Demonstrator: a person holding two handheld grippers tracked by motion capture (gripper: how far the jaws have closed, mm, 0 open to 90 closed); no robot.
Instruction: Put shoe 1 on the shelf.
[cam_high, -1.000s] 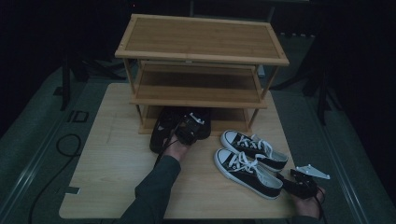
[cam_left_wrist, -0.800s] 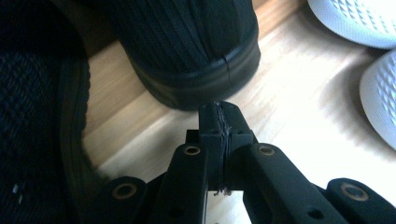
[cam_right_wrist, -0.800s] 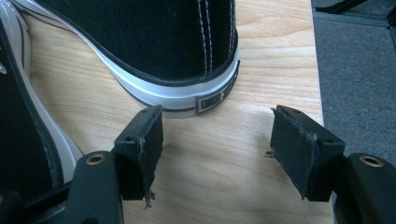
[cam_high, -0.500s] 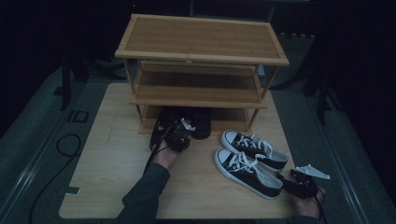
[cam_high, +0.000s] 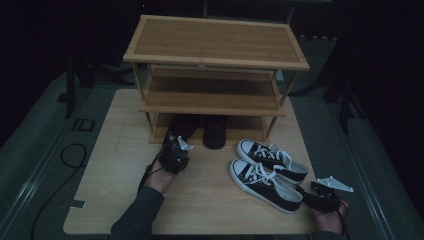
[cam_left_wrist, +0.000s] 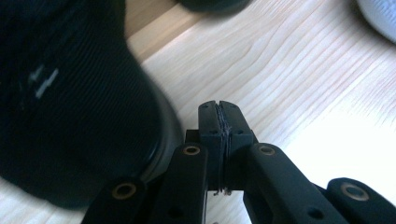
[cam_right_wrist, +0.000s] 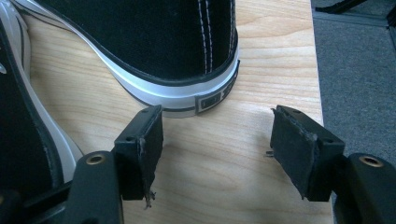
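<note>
Since the earlier frames, the left claw (cam_high: 176, 156) has slid leftward along the front of the shoe rack (cam_high: 215, 55), from the right dark shoe (cam_high: 216, 131) to the left dark shoe (cam_high: 181, 128); both shoes sit deeper under the bottom shelf than before. The right claw (cam_high: 320, 196) has kept its place at the near right corner of the worktop (cam_high: 110, 165).

In the left gripper view the left claw (cam_left_wrist: 218, 123) is pressed together with nothing between its pads, its tip just beside the heel of the left dark shoe (cam_left_wrist: 70, 116), as if nudging it. That shoe rests on the rack's lowest level, heel toward the near edge.

The right claw (cam_right_wrist: 217, 140) is spread wide and empty, with the heel of the near sneaker (cam_right_wrist: 163, 51) just ahead of it. In the high view the near sneaker (cam_high: 265, 182) lies on the worktop right of centre, with the far sneaker (cam_high: 272, 157) just beside it.

The dark shoe looks light, with a soft ribbed upper and a firmer, rounded sole that may slip off a pushing tip. Pushing low at the middle of the heel should keep it straight; for lifting, the stiffer heel collar seems the best hold.
</note>
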